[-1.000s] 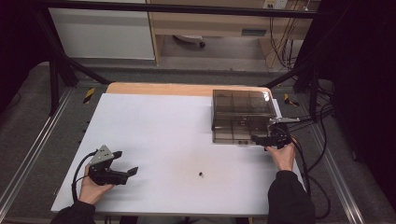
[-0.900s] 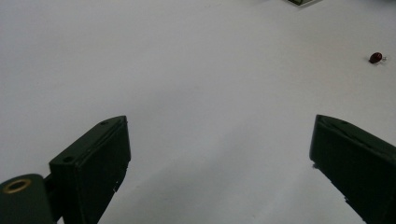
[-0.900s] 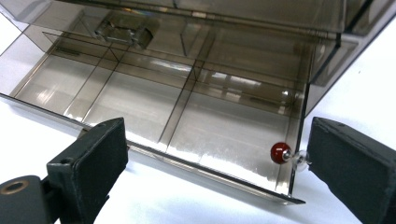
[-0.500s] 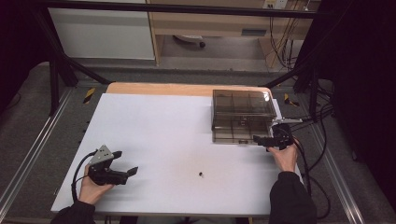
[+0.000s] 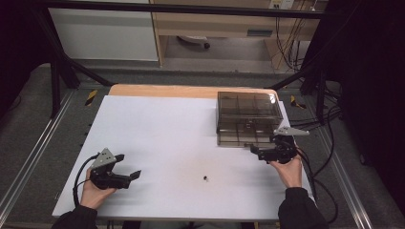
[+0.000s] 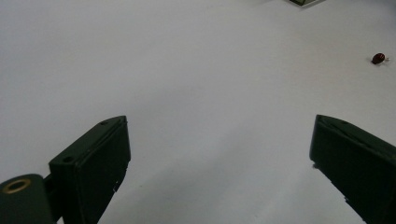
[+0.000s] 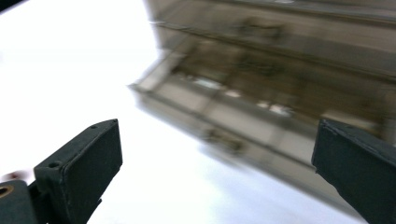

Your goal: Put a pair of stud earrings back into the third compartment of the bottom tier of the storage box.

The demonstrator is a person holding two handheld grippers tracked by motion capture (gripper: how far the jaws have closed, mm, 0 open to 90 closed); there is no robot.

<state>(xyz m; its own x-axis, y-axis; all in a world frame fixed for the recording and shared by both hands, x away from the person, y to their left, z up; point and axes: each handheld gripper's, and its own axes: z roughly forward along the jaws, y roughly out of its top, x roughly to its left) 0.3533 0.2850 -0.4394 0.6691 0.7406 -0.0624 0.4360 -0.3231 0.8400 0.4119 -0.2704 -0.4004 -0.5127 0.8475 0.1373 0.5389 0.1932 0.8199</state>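
Your white table (image 5: 172, 129) carries a smoky compartment box (image 5: 248, 117) just ahead of your right gripper (image 5: 258, 153) — jaws spread wide, holding nothing, box blurred before them. Your left gripper (image 5: 128, 167) rests low, jaws apart and empty — a tiny dark bead (image 6: 378, 58) lies ahead, off to its right.
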